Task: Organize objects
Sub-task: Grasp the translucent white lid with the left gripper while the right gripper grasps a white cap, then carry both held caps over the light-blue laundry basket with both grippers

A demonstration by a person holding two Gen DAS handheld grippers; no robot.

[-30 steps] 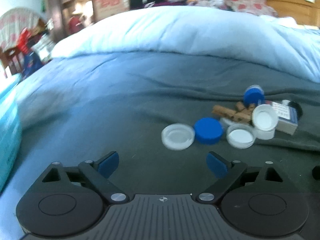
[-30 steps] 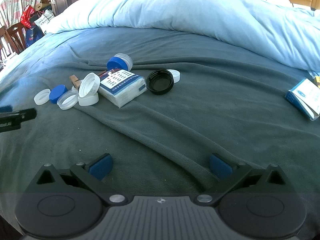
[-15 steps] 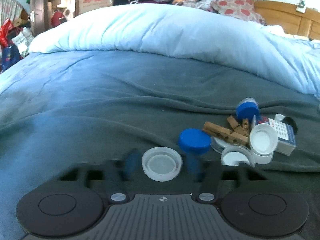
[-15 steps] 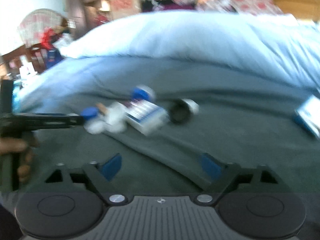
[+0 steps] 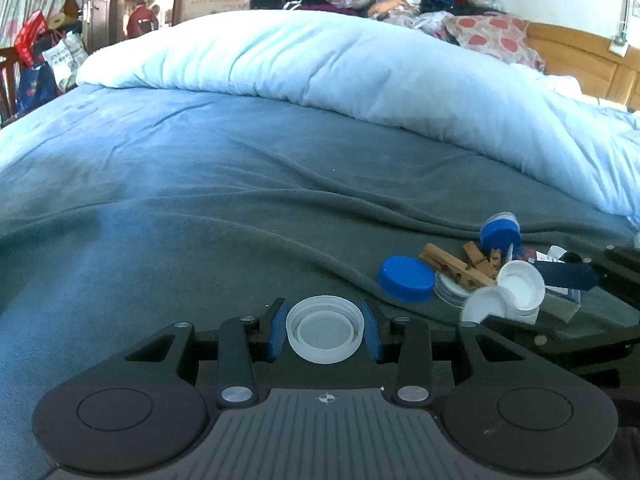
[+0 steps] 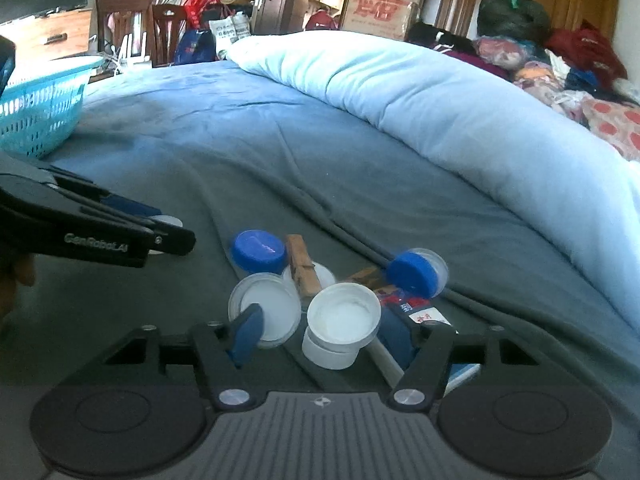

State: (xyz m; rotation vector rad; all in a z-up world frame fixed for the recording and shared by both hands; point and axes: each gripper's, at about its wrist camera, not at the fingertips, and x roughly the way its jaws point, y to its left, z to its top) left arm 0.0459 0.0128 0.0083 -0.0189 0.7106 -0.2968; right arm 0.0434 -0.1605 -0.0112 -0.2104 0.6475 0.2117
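Observation:
My left gripper (image 5: 325, 330) is shut on a translucent white cap (image 5: 325, 328) lying open side up on the grey blanket (image 5: 200, 208). To its right lies a pile: a blue cap (image 5: 407, 279), wooden clothespins (image 5: 454, 268), white caps (image 5: 520, 282) and a tilted blue-lidded jar (image 5: 498, 232). My right gripper (image 6: 324, 334) is open over this pile, its fingers either side of two white caps (image 6: 342, 318). The left finger pad (image 6: 246, 332) overlaps a flat white lid (image 6: 266, 304). A tissue pack (image 6: 416, 312) lies under the right finger.
A turquoise basket (image 6: 38, 116) stands at the bed's left edge. A pale blue duvet (image 5: 360, 76) lies rolled across the back. Chairs, bags and cardboard boxes stand beyond the bed. The left gripper (image 6: 96, 236) shows in the right wrist view.
My left gripper moved forward to the translucent cap and shut on it. My right gripper swung left and forward, from well back to right over the pile.

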